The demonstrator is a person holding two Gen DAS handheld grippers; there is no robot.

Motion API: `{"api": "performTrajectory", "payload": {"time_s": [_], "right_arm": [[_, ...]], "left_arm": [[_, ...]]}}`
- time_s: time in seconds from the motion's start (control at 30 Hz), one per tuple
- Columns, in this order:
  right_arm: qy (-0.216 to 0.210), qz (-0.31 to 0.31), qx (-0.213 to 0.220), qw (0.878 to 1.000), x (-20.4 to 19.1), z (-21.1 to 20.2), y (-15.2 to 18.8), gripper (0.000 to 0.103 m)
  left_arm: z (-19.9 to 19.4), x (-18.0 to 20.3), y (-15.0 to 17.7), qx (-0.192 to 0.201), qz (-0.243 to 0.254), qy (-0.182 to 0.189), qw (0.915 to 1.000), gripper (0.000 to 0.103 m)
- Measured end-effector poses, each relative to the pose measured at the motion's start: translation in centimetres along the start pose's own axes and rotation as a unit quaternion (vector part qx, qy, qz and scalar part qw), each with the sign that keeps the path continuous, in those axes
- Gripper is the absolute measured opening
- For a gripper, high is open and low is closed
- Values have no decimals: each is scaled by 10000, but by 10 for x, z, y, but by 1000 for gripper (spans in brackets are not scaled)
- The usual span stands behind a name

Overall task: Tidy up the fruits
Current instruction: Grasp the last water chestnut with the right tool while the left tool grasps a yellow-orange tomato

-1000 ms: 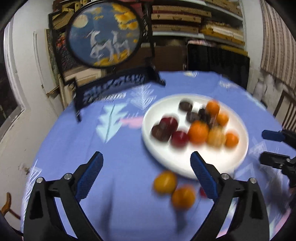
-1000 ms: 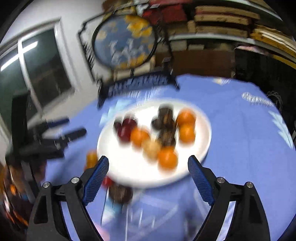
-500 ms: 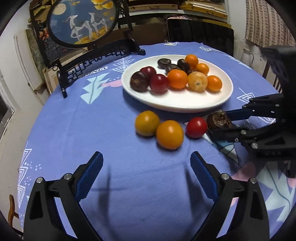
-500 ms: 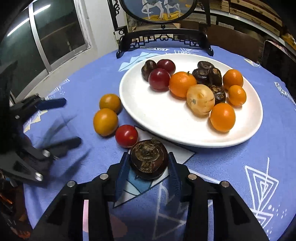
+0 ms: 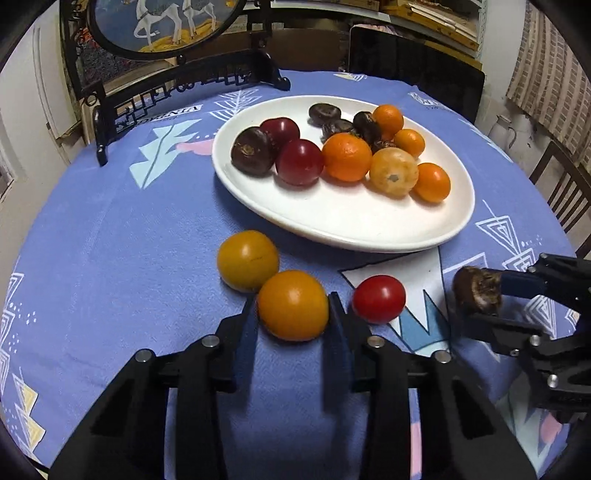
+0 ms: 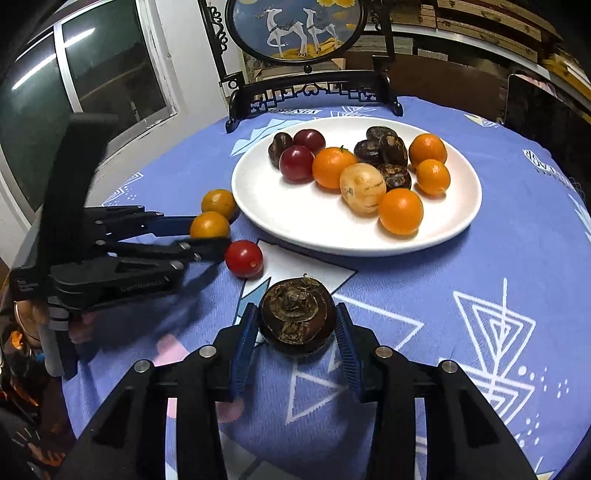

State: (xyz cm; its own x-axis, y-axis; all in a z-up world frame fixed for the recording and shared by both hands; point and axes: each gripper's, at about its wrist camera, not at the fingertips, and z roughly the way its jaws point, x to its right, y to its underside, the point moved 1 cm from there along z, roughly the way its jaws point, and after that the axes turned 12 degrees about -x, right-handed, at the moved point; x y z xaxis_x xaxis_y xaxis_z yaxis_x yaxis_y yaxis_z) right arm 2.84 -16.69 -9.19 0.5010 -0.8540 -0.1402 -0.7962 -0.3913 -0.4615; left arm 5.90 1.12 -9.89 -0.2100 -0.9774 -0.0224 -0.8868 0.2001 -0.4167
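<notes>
Blue patterned cloth covers the round counter (image 5: pixel 110 240), behind which a framed deer screen (image 6: pixel 295 29) is seen on a dark carved stand. At the left, the left tongs (image 5: pixel 291 310) are shown pinched around an orange fruit (image 5: pixel 292 304) that rests on the cloth; a yellow-orange fruit (image 5: pixel 247 259) is seen touching it on its far left side. Just to the right of the left tongs, a red tomato (image 5: pixel 378 299) lies on the cloth, apart from the orange fruit. Farther right, near the counter's front, the right tongs (image 6: pixel 295 328) are shown gripping a dark brown fruit (image 6: pixel 297 317) between the blue pads (image 6: pixel 243 343); whether it touches the cloth cannot be told. Beyond both tongs, a white plate (image 5: pixel 351 221) is seen carrying two dark red fruits, several dark brown ones, four orange ones and one pale yellow one, grouped toward its far side.
</notes>
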Motion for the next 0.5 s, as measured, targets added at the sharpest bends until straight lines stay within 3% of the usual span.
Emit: {"api": "performTrajectory", "payload": {"time_s": [0.5], "right_arm": [[-309, -211, 27, 9993, -34, -12, 27, 42]], "left_arm": [[-51, 34, 40, 549, 593, -518, 9954, 36]]}}
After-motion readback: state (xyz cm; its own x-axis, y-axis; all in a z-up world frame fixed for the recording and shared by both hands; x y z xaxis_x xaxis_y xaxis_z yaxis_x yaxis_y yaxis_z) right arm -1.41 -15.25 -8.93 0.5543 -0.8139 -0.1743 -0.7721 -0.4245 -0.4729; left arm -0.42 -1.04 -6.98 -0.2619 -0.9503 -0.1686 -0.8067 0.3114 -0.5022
